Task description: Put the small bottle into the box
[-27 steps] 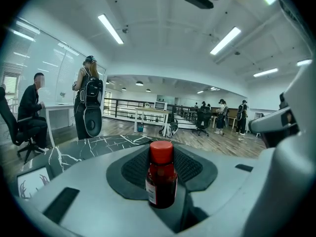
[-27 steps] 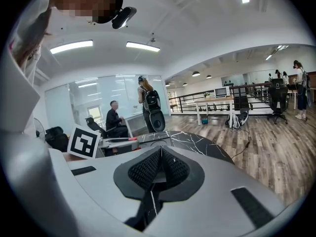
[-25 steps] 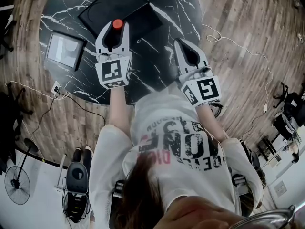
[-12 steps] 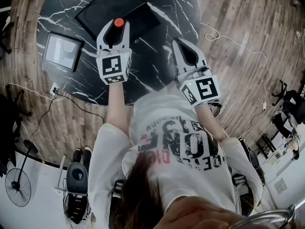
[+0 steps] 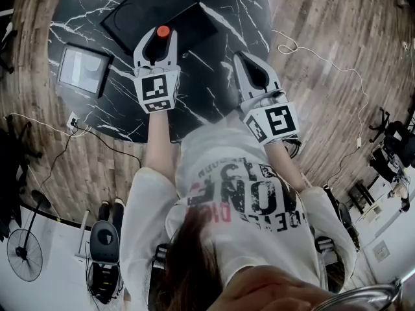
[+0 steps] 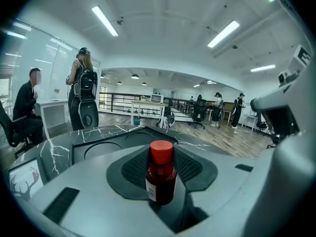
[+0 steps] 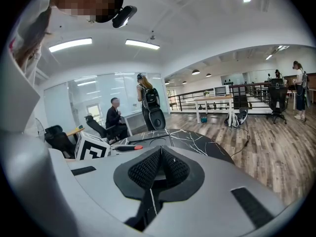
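The small bottle (image 5: pixel 161 33) is dark red with a red cap, and my left gripper (image 5: pixel 158 39) is shut on it, holding it upright above the black marble table (image 5: pixel 214 50). In the left gripper view the bottle (image 6: pixel 161 174) stands between the two jaws, and the black box (image 6: pixel 101 149) with round recesses lies just beyond it. From the head view the box (image 5: pixel 139 11) sits at the table's far side, right ahead of the bottle. My right gripper (image 5: pixel 243 58) hovers to the right, shut on nothing, its pads (image 7: pixel 148 168) pressed together.
A white-framed picture (image 5: pixel 81 69) lies on the table left of the box. A power strip (image 5: pixel 76 118) and cables lie on the wooden floor around the table. Two people (image 6: pixel 79 90) are at a desk beyond the table.
My left gripper has edged a little forward toward the box with the bottle still in it. The right gripper has hardly moved.
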{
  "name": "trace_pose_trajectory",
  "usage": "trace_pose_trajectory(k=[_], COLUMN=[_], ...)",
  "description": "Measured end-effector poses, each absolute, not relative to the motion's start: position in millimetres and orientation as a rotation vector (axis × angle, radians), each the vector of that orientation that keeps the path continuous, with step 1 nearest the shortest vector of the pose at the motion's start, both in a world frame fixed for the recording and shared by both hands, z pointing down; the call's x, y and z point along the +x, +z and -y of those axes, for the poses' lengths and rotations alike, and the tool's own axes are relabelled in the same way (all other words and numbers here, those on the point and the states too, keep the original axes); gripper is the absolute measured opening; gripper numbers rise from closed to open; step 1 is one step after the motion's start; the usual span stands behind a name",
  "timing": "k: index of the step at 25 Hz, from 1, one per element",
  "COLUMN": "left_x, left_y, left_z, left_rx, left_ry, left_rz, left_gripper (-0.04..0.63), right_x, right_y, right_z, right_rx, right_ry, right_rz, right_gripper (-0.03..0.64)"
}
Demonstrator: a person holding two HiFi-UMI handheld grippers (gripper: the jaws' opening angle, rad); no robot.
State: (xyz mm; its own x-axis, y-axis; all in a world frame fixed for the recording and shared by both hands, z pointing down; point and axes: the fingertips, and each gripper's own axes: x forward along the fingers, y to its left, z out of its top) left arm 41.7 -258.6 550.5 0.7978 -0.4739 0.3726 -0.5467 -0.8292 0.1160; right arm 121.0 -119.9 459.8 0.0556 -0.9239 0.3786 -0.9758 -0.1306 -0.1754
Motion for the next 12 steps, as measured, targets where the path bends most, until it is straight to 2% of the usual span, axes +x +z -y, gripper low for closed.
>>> trace_pose_trajectory(k=[12], left_x=[43.8], left_y=[566.5], left_z=[251.9], left_rx=[2.761], left_ry=[0.553], left_rz=[0.763], left_gripper=[0.143], right_x=[120.0], right_y=[460.3], right_z=[120.9], right_rx=[2.178], right_ry=[0.618], right_rz=[1.976], right_gripper=[0.002])
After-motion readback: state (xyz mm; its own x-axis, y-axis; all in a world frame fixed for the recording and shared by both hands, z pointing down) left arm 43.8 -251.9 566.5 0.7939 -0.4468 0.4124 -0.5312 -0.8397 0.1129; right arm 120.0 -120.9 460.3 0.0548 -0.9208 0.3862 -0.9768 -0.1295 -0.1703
